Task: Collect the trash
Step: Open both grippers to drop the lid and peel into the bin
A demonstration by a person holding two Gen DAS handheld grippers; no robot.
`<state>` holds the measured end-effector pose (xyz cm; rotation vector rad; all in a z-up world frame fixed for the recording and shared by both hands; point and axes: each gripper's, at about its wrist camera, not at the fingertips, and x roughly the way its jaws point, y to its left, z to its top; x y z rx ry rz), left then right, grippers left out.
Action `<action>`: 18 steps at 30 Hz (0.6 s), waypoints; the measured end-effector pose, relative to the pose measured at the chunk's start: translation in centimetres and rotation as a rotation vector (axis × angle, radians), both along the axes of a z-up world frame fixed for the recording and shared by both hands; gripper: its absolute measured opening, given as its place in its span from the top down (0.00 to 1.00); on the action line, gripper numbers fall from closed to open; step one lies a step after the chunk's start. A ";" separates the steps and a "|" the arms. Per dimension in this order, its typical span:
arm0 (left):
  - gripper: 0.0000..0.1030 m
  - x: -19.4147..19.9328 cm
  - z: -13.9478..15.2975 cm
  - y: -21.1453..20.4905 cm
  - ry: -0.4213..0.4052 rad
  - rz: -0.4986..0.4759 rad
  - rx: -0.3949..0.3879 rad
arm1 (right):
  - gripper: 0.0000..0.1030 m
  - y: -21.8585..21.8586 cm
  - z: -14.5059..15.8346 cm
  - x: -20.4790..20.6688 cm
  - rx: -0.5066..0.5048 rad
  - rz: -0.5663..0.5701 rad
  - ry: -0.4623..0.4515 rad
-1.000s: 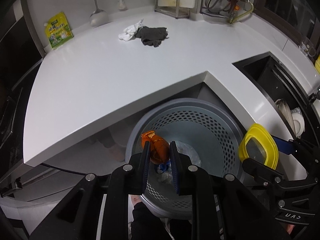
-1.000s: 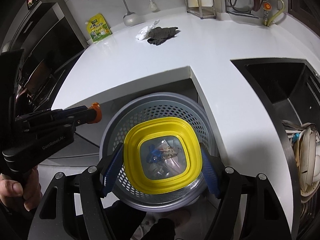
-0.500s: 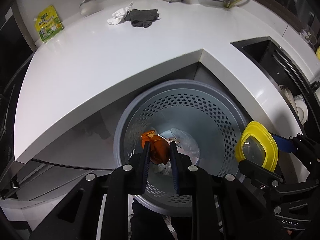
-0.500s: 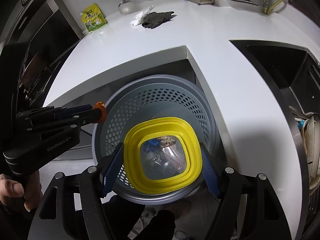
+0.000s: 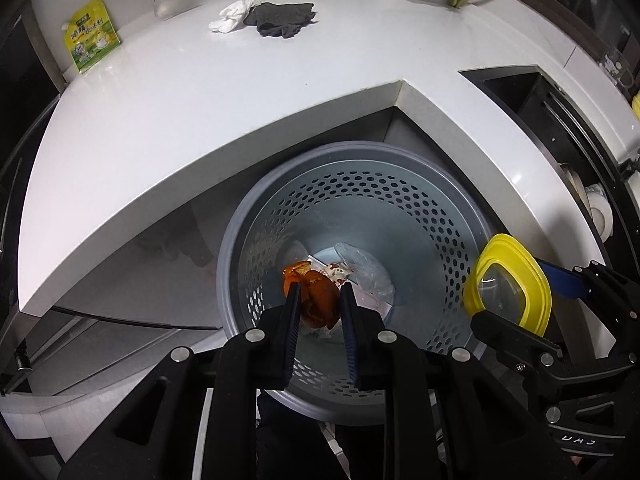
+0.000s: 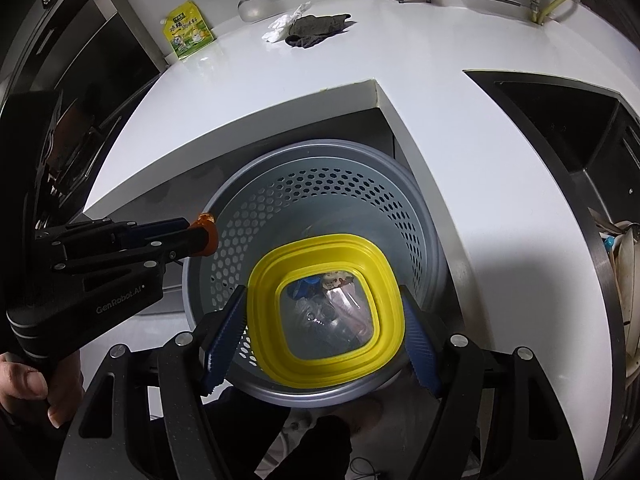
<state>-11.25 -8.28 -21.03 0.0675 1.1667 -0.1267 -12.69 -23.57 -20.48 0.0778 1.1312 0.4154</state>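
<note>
An orange, crumpled piece of peel-like trash [image 5: 316,304] is pinched between the closed fingers of the left gripper [image 5: 320,312], held over the mouth of the grey perforated plastic bin [image 5: 448,240]. The drop appears to be in hand; release is called for next. A yellow-rimmed clear square lid [image 6: 326,314] is clamped by the right gripper [image 6: 324,340]. The bin's contents are hard to identify.
</note>
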 end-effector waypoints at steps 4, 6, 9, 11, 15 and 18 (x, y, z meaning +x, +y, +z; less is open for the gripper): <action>0.77 -0.1 0.3 0.0 -0.010 0.002 -0.003 | 0.32 -0.1 0.2 0.0 0.002 -0.011 -0.010; 0.74 -0.1 0.4 0.1 -0.015 0.004 -0.001 | 0.31 -0.3 0.3 0.1 0.008 -0.016 -0.011; 0.66 0.0 0.6 0.2 -0.018 0.012 -0.002 | 0.29 -0.3 0.4 0.2 0.009 -0.015 -0.012; 0.55 0.0 0.7 0.3 -0.023 0.018 0.001 | 0.27 -0.3 0.5 0.2 0.008 -0.015 -0.015; 0.48 -0.1 1.0 0.5 -0.037 0.027 0.001 | 0.25 -0.4 0.7 0.2 0.006 -0.016 -0.021; 0.48 0.0 1.0 0.5 -0.035 0.030 0.001 | 0.25 -0.5 0.9 0.3 0.009 -0.022 -0.025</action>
